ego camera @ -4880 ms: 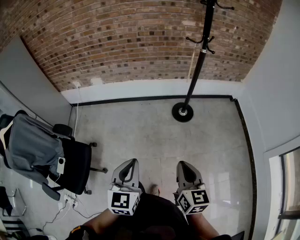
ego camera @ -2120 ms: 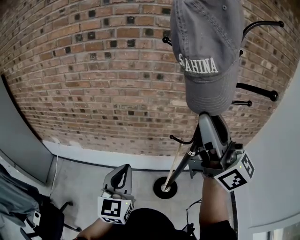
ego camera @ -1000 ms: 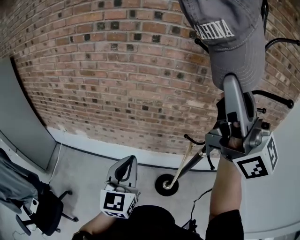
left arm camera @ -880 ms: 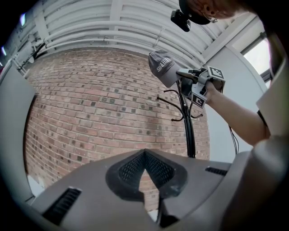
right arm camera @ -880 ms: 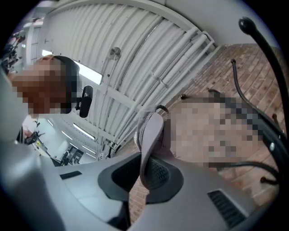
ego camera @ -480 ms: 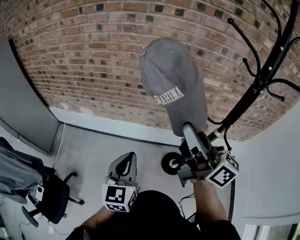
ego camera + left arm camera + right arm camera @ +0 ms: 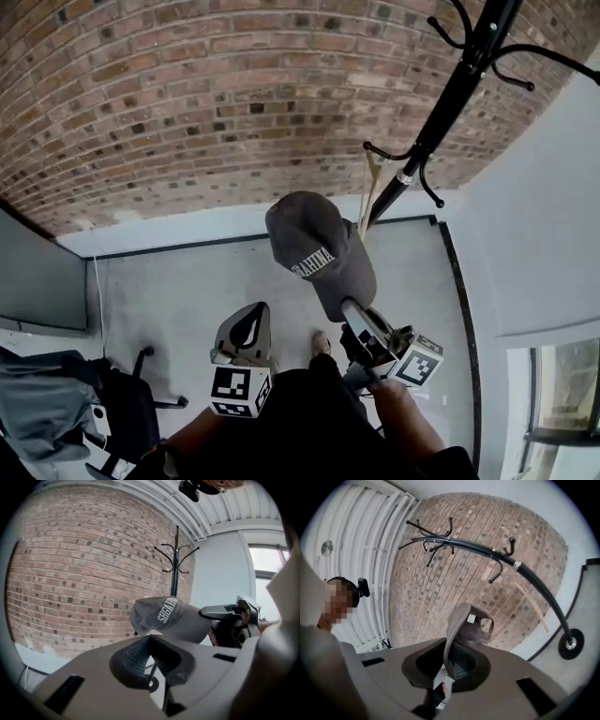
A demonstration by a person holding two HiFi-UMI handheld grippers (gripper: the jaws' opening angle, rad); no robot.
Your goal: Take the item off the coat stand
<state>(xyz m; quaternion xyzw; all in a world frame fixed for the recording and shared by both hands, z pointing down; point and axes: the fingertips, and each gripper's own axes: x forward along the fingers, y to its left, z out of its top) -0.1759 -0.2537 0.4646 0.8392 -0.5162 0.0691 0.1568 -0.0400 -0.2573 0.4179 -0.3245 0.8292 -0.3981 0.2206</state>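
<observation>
Cloth cap (image 7: 319,258) lower, off blk stand (image 7: 450,103)

Grey cap (image 7: 319,253): white stitched lettering on front, reads roughly "…AHINA"; leading letters unclear.

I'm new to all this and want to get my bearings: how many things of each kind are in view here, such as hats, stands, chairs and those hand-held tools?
Cap: 1
Coat stand: 1
Hand-held grippers: 2 (left gripper, right gripper)
Office chair: 1
Grey garment on the chair: 1
Total: 6
</observation>
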